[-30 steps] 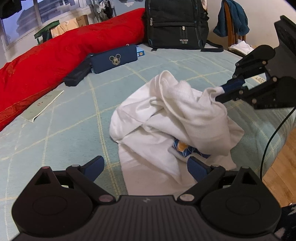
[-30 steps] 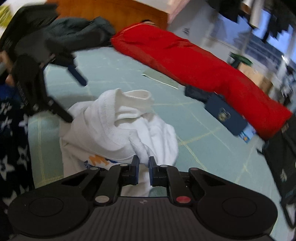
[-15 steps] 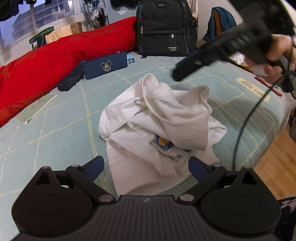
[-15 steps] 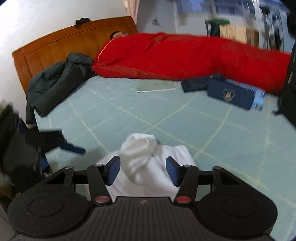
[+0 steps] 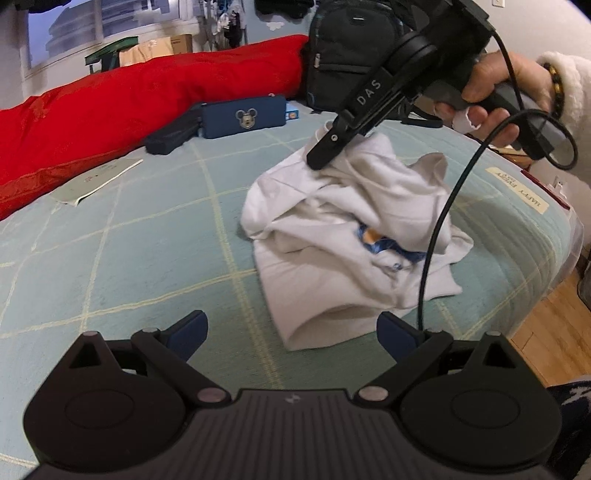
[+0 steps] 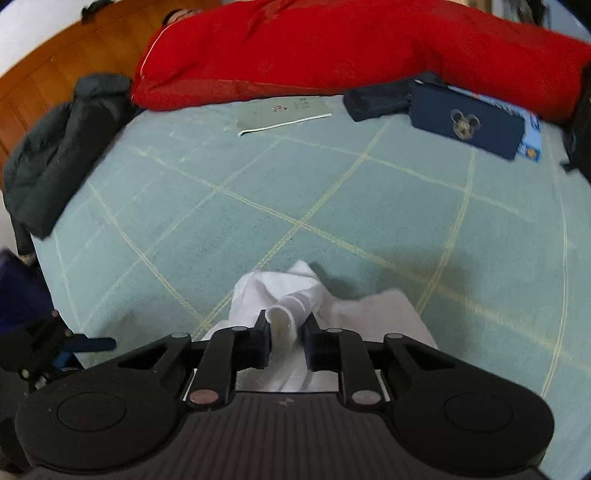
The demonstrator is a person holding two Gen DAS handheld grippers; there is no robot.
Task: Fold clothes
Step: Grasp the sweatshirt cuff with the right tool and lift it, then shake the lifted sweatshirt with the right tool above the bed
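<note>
1. Pale green quilted bed cover (image 5: 147, 236) fills the frame; crumpled white cotton garment (image 5: 354, 236) lies centre-right.
2. Right gripper (image 6: 287, 332), spread wide half a second ago, now narrows around a white fold.
3. Left gripper (image 5: 291, 332) stays spread, empty, at the bottom.

white garment (image 5: 354, 229): 1 | hand-held gripper (image 5: 291, 332): 2 | backpack (image 5: 351, 51): 1 | red quilt (image 5: 129, 99): 1

Teal checked bed (image 5: 147, 258), wood headboard (image 6: 55, 62), window (image 5: 92, 22), prob. daylight.
</note>
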